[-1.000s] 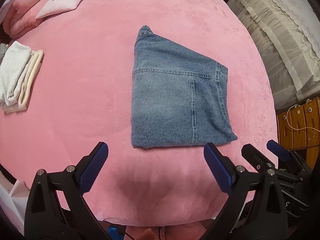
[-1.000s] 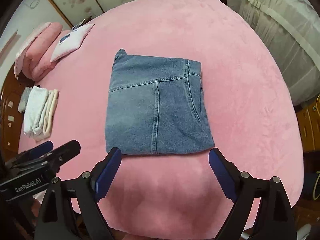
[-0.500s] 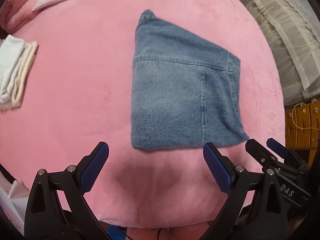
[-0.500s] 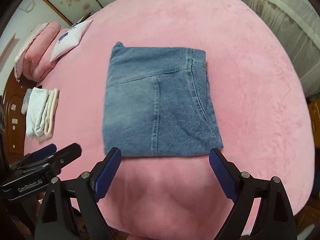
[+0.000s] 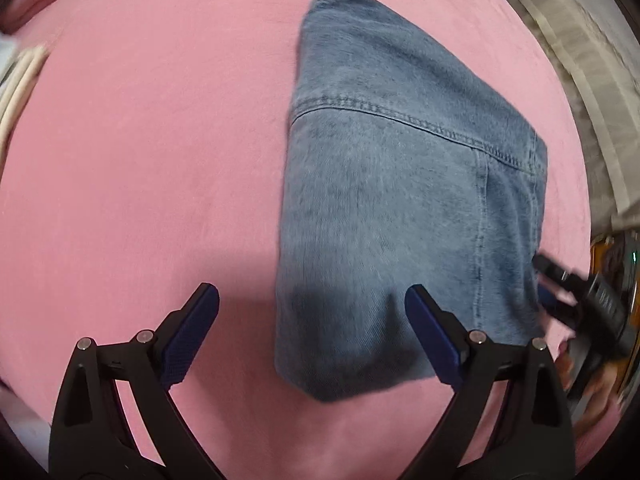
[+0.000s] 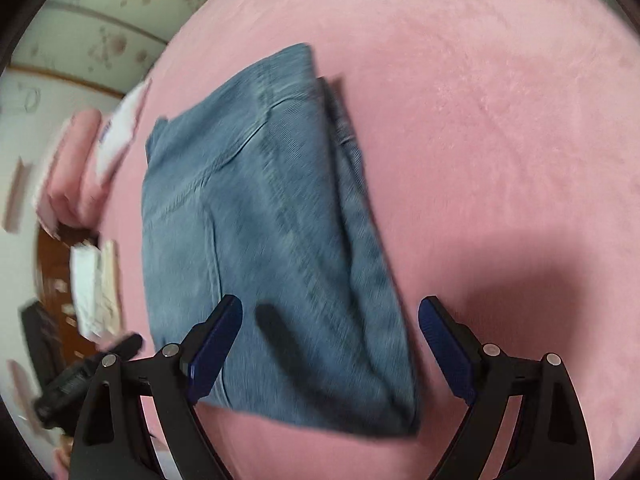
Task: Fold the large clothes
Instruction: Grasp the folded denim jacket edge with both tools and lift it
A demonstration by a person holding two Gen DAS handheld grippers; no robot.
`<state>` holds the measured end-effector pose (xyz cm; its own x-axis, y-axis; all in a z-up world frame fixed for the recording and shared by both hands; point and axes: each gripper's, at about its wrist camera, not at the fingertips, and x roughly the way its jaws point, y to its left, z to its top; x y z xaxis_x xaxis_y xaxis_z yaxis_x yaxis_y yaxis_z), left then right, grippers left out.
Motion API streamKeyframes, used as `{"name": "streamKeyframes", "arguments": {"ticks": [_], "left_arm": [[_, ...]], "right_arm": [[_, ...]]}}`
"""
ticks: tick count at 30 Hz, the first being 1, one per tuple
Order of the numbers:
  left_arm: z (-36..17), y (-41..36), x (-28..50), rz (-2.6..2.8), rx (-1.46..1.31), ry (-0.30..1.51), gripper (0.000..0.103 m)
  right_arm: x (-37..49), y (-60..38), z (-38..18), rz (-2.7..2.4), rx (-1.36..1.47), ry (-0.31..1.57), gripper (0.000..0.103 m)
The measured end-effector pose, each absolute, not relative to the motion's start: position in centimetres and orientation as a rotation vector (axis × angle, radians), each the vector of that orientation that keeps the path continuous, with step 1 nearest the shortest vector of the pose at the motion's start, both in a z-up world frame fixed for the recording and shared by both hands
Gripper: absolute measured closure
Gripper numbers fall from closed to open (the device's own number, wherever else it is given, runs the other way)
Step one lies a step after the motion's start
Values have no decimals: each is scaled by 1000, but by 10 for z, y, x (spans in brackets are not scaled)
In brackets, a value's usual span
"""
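A pink bedspread (image 5: pixel 140 140) fills both views. On it lies a pair of jeans (image 5: pixel 400 200), folded into a thick, faded-blue block with stitched seams, running from 12 to 5 o'clock in the left view. The left gripper (image 5: pixel 312 320) and right gripper (image 6: pixel 330 338) both gape, holding nothing.

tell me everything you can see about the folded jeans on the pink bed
The folded jeans are faded blue denim with stitched seams crossing the top face, one running across and one running down. They are folded into a thick, roughly rectangular bundle, narrower at the far end, with layered edges showing along one side. The bundle lies flat on the pink plush bed cover. Both tongs are open around its near corners, the left tongs and the right tongs; nothing grips the denim, and contact cannot be told.
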<state>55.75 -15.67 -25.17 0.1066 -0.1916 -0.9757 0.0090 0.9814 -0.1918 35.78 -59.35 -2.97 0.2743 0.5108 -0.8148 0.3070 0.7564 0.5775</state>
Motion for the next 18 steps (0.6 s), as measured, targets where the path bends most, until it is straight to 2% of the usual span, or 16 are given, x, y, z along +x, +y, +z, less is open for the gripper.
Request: {"name": "streamKeyframes", "arguments": {"ticks": [5, 11, 14, 16, 18], "left_arm": [[-274, -151, 588, -211, -207, 1476, 10], [-294, -139, 617, -213, -346, 1466, 10], [-305, -134, 629, -253, -511, 1443, 10], [-312, -137, 634, -255, -541, 1462, 10], [-318, -147, 635, -238, -496, 1493, 11]], "right_arm": [[381, -614, -61, 276, 1001, 1299, 12], [411, -599, -70, 424, 952, 1335, 13], [425, -586, -70, 478, 875, 1363, 13], [435, -583, -71, 494, 859, 1364, 22], [439, -583, -73, 471, 849, 1383, 39]]}}
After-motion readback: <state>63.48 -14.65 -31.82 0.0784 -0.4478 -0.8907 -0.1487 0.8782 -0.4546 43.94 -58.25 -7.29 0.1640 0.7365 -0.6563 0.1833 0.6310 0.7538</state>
